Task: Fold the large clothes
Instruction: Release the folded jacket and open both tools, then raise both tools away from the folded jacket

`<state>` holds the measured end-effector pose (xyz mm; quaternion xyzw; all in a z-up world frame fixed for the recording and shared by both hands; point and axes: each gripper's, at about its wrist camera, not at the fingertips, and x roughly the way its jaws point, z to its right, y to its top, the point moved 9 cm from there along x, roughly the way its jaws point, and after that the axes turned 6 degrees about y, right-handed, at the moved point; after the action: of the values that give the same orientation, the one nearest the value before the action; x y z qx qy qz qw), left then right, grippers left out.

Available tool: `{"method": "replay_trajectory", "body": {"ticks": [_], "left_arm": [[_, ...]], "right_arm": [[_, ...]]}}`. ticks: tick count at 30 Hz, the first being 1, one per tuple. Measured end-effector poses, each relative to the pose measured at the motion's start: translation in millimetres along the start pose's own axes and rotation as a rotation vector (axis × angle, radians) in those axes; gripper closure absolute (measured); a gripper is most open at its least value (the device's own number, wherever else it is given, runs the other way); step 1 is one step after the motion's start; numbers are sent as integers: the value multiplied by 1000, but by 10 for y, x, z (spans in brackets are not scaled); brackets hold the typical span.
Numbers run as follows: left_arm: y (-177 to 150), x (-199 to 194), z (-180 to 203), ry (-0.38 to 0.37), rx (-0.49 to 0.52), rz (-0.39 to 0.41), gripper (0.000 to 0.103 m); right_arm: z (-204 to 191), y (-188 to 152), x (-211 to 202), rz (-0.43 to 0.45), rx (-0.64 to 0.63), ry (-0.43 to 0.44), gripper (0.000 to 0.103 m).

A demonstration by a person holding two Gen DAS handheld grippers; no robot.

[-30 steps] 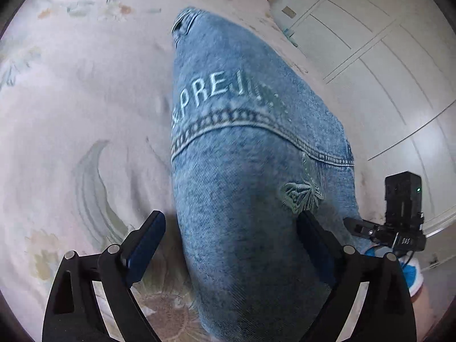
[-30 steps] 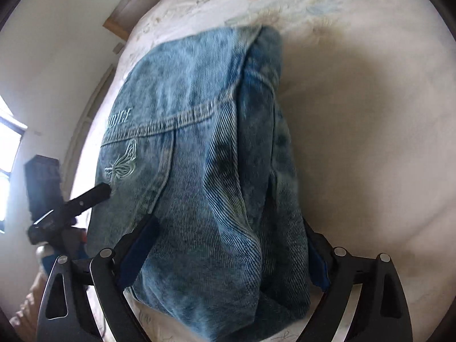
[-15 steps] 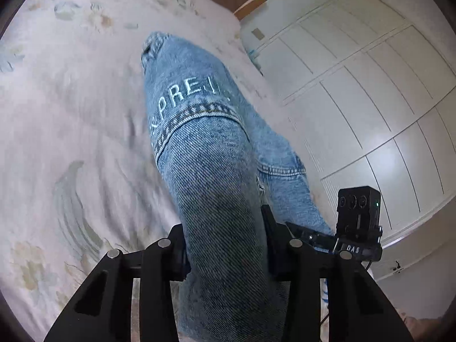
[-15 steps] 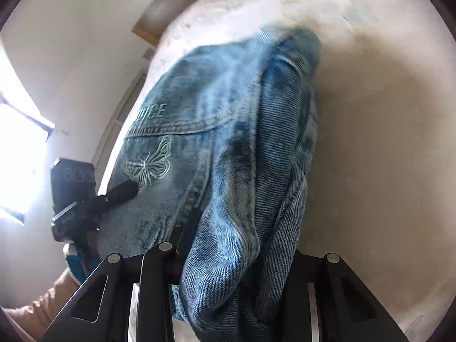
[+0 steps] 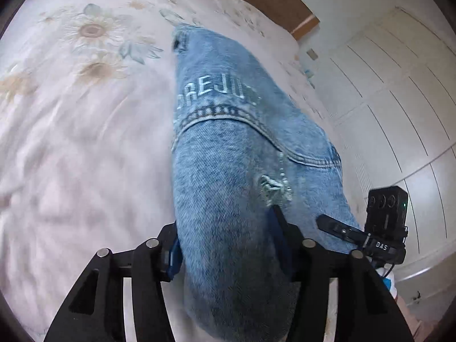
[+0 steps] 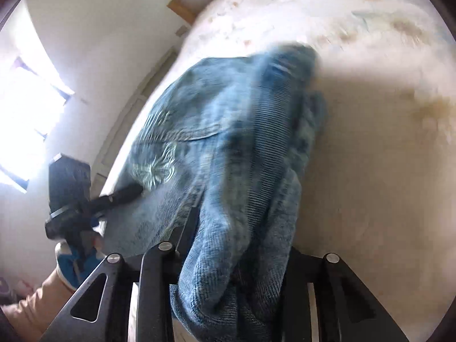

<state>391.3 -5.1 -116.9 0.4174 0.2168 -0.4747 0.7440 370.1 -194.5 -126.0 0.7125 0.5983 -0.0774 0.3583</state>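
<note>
The bed, spread with a pale flowered cover, fills most of both views, with white wardrobe doors beyond its far edge. Across it stretches the denim garment, a large light-blue piece with stitched lettering and an embroidered butterfly. Its far end reaches away over the cover while its near end is raised into both sets of tongs.

The step in hand looks like a fold in mid-carry: the near edge is gripped at two points and lifted off the bed, ready to be brought over the rest of the cloth. The next move calls for carrying both grips forward together and level, so the near edge lands square on the far part, and only then letting go. Heavy denim sags between two holds, so uneven travel would skew the fold.

The left tongs are closed down on a thick roll of denim, which bulges up between the two fingers and hides much of them. The right tongs likewise clamp a bunched wad of the same garment, the cloth spilling forward over them. The right view is smeared by motion, so how many layers sit in that grip is hard to judge. The other handset shows at the garment's right side in the left view.
</note>
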Motion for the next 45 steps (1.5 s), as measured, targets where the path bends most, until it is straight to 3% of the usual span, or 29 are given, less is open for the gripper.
{"method": "replay_trajectory", "body": {"ticks": [7, 11, 15, 22, 26, 30, 33, 35, 37, 38, 45], "left_arm": [[-239, -290, -92, 68, 55, 55, 39], [-312, -409, -206, 74, -5, 72, 36], [-264, -391, -141, 143, 23, 84, 36], [-478, -631, 36, 253, 78, 97, 36], [-663, -976, 156, 281, 68, 153, 36], [-918, -1346, 321, 356, 97, 209, 33], [-1145, -1618, 462, 400, 129, 250, 29], [-1300, -1798, 556, 412, 141, 280, 29], [-1410, -1939, 641, 422, 150, 308, 17], [-1482, -2020, 688, 426, 155, 325, 6], [-1934, -2332, 917, 455, 239, 364, 1]], "right_arm": [[340, -168, -519, 51, 55, -85, 51], [460, -387, -727, 80, 91, -157, 49], [486, -541, -996, 104, 92, -216, 49], [44, -542, -1358, 163, 30, -222, 49], [-305, -627, -1453, 179, -31, -321, 49], [-651, -810, -1629, 218, -81, -417, 49], [-891, -1017, -1799, 259, -119, -480, 35], [-1069, -1153, -1908, 287, -147, -514, 31], [-1256, -1309, -2020, 312, -178, -549, 23], [-1329, -1386, -2083, 322, -189, -563, 22], [-1806, -1901, -2381, 407, -258, -627, 18]]}}
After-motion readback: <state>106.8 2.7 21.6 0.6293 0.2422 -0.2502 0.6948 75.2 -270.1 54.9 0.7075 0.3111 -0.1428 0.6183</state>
